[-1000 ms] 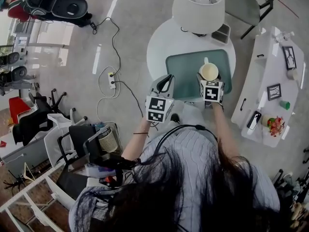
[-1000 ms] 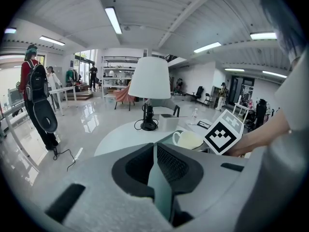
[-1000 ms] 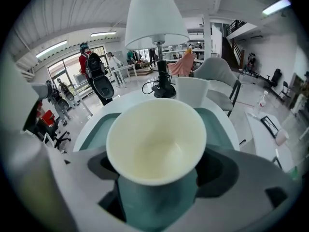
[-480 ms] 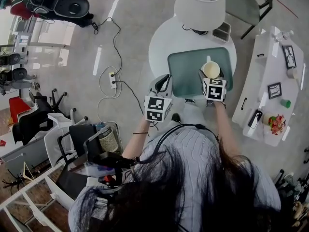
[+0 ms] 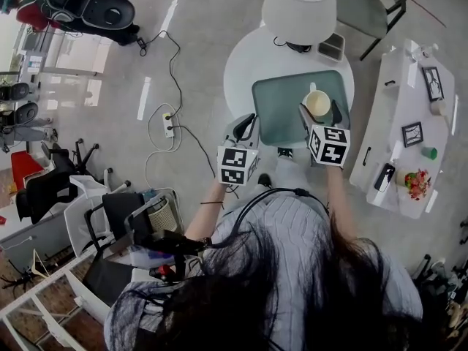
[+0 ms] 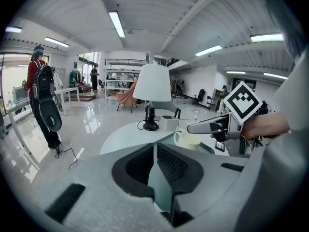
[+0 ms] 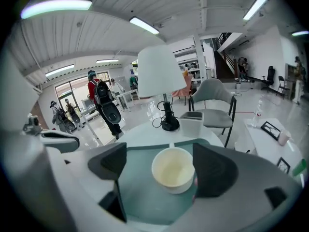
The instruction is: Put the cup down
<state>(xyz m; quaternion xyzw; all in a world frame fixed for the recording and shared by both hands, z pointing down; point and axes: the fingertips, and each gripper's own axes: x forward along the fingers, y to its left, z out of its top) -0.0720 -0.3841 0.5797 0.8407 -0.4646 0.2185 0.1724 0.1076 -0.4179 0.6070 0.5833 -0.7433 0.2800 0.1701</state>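
Note:
A cream cup [image 5: 317,102] stands upright on the green tray [image 5: 281,101] on the round white table [image 5: 245,68]. My right gripper [image 5: 319,112] is open, one jaw on each side of the cup. In the right gripper view the empty cup [image 7: 173,169] sits between the spread jaws of that gripper [image 7: 160,154], close to the right-hand one, on the tray [image 7: 140,192]. My left gripper [image 5: 250,121] hovers at the tray's near left edge, shut with nothing in it. The left gripper view shows its jaws pressed together [image 6: 155,149] and the cup [image 6: 187,139] beyond.
A white lamp [image 5: 298,9] and a small grey box [image 5: 333,48] stand at the table's far side. A grey chair [image 5: 369,6] is behind it. A white side table [image 5: 409,123] with frames and a phone is to the right. A power strip [image 5: 169,121] and cable lie on the floor.
The right gripper's jaws have spread off the cup, and the gripper has drawn back a little toward me. The cup stays on the tray. The left gripper has hardly moved.

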